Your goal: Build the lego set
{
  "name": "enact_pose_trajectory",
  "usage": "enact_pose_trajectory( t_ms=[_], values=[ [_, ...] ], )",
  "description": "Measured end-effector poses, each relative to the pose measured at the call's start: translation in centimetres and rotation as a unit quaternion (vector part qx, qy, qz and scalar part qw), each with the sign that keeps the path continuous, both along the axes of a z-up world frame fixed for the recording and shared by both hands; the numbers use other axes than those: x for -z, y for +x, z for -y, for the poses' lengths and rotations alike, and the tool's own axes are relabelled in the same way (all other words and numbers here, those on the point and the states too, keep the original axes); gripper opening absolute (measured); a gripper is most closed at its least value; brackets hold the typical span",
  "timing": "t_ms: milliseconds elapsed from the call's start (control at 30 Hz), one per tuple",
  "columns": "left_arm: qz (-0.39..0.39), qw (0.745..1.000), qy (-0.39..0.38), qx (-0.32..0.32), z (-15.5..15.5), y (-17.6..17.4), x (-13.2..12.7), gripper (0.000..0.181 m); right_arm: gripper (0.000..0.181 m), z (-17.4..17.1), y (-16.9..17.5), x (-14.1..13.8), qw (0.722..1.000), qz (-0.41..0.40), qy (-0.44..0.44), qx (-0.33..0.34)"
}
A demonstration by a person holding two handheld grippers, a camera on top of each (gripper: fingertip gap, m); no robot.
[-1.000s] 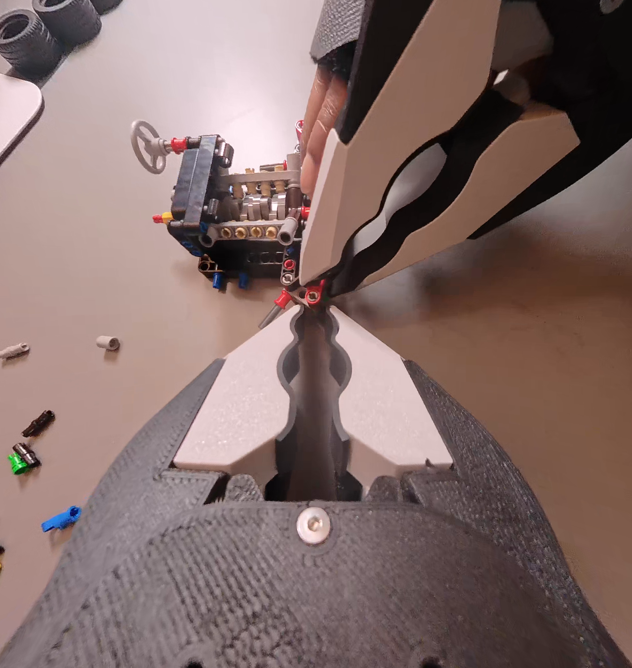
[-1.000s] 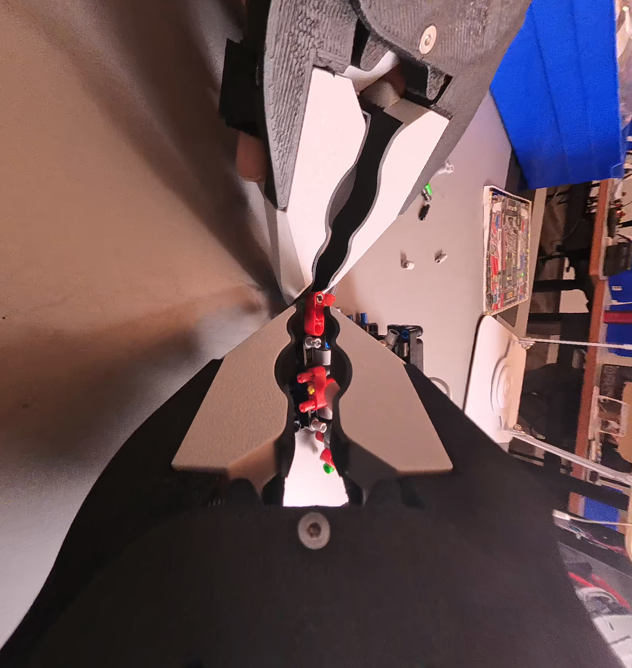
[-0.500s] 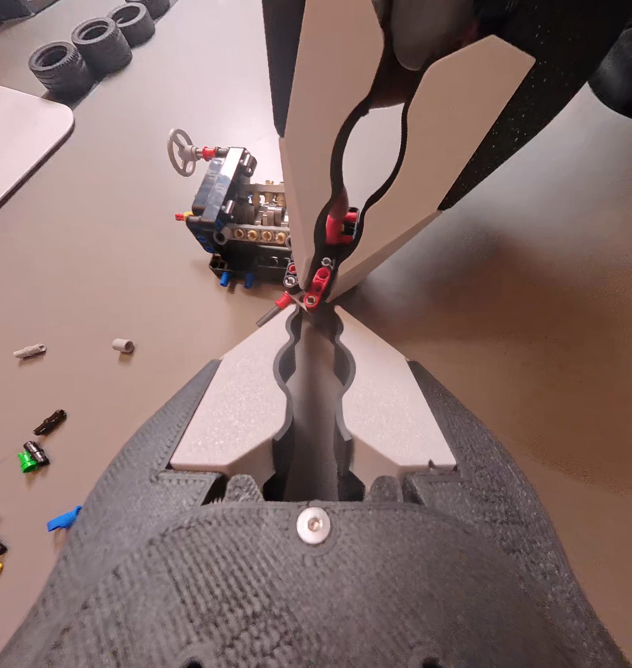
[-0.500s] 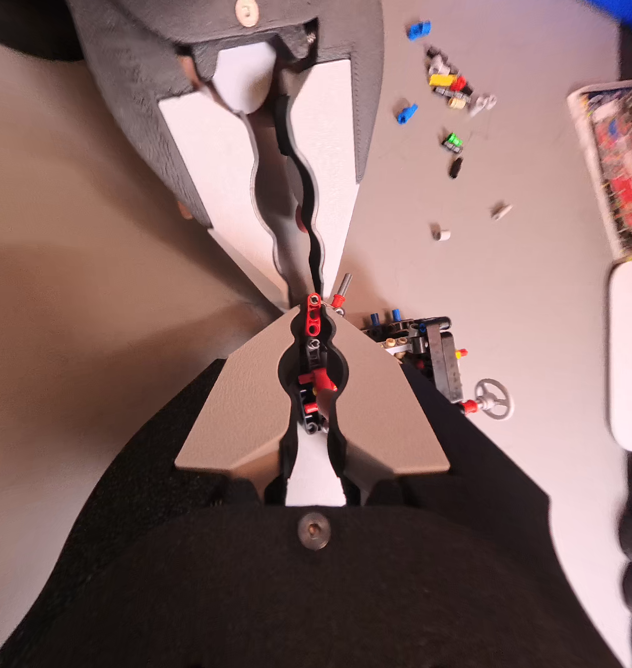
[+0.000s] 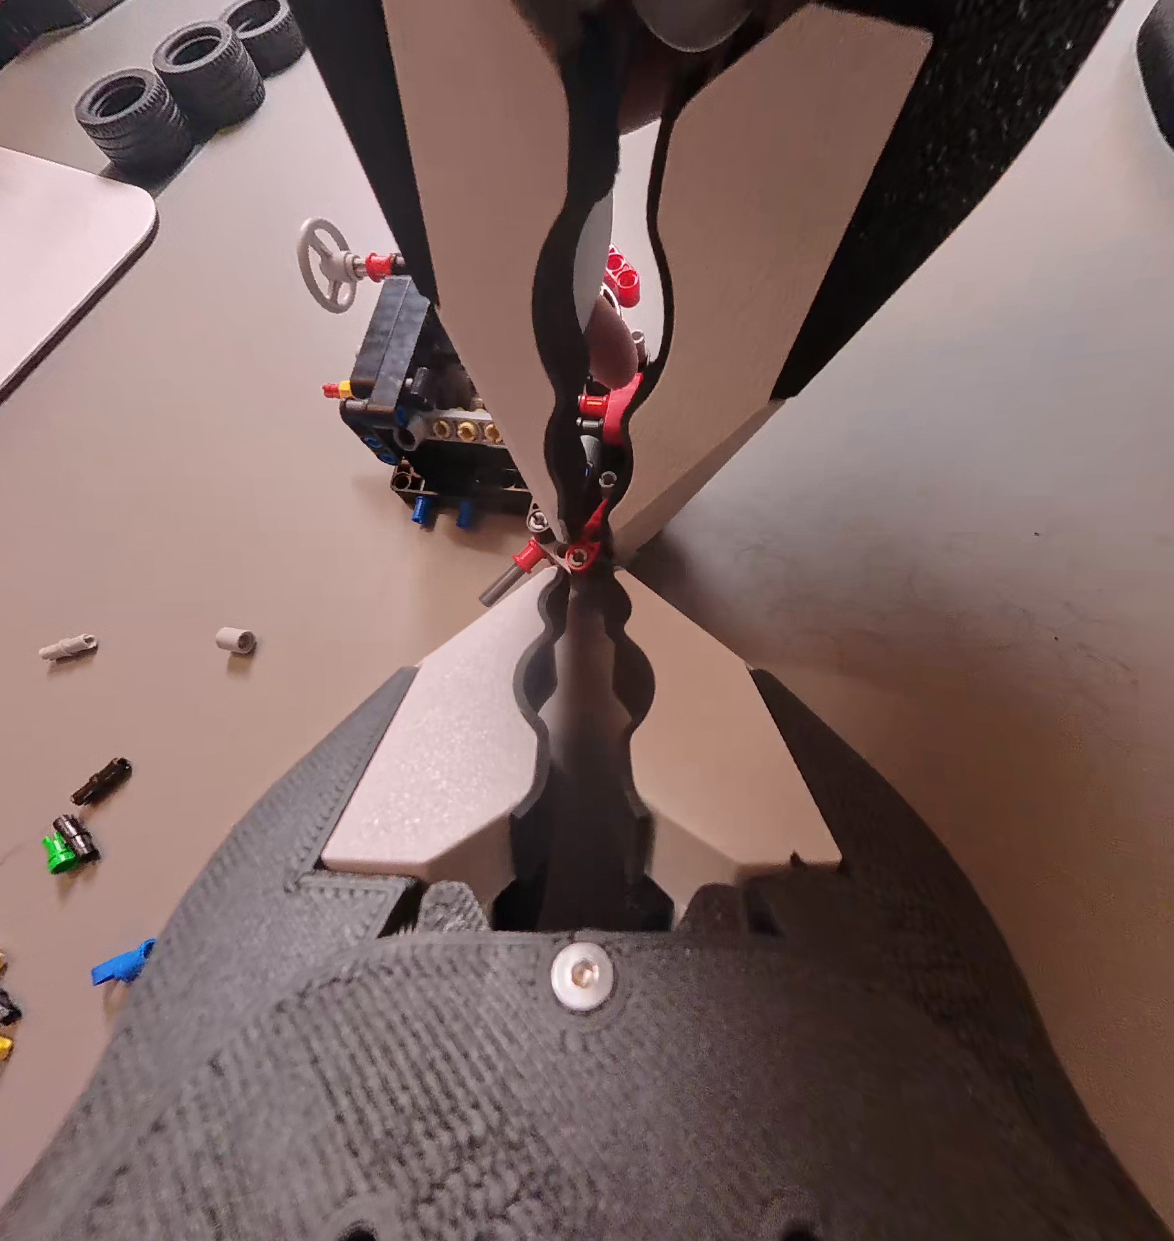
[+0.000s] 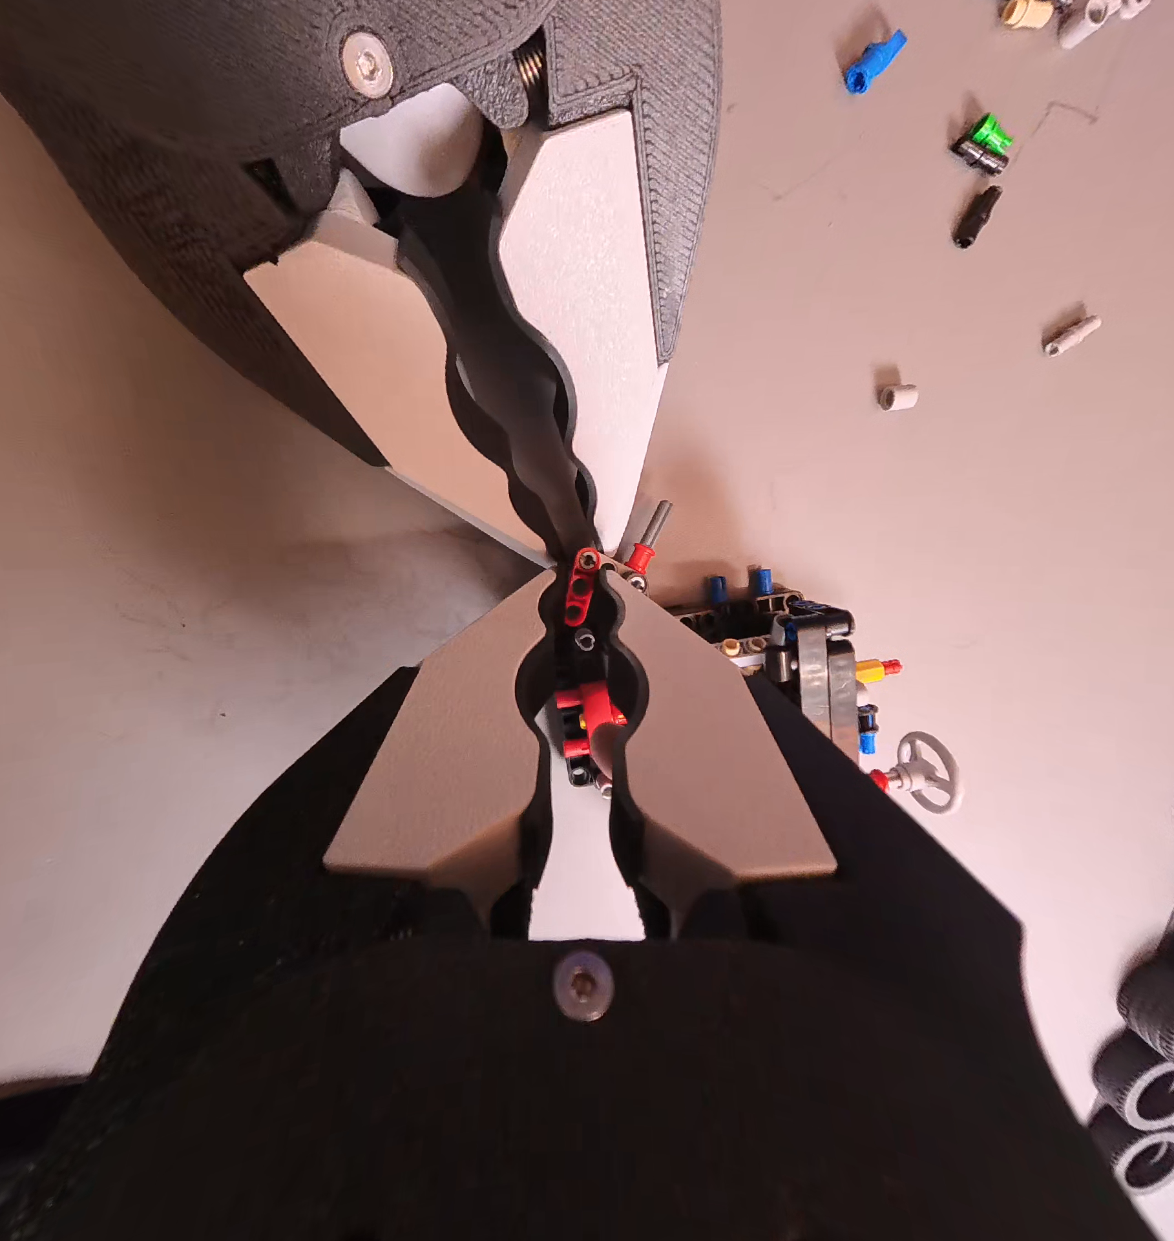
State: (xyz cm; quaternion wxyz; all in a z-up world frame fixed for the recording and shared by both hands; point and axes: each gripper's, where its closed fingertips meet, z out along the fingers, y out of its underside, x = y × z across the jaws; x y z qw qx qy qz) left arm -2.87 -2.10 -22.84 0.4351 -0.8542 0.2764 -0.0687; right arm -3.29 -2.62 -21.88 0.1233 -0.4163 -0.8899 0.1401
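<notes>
Matte beige tabletop (image 5: 940,470), soft shadows; white rounded board (image 5: 40,268) at edge.

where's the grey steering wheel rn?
Left wrist view, upper left: the grey steering wheel sticks out from the far end of the lego build, near the black tyres.

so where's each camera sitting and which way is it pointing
Left wrist view: on the dark grey textured left gripper, facing the black-shelled right gripper tip to tip over the tan table.
Right wrist view: on the right gripper, facing back at the left gripper.
Shared: thin red lego beam, black lego chassis with grey steering wheel.
</notes>
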Motion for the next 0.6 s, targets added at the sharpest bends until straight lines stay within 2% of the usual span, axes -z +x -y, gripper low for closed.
enact_pose_trajectory(
  t_ms=[400, 500, 600],
  values=[
    [0.003, 1.0, -0.009, -0.011, -0.2, 0.1, 0.3, 0.007, 0.005, -0.3, 0.0, -0.2, 0.998, -0.031, -0.044, 0.04],
    [-0.006, 1.0, -0.012, -0.015, -0.2, 0.0, 0.5, 0.0, 0.005, -0.5, -0.1, -0.3, 0.998, -0.03, -0.045, 0.042],
    [-0.012, 1.0, -0.013, -0.016, -0.1, -0.2, 0.6, 0.0, 0.005, -0.4, -0.4, -1.5, 0.997, -0.044, -0.049, 0.042]
  ],
)
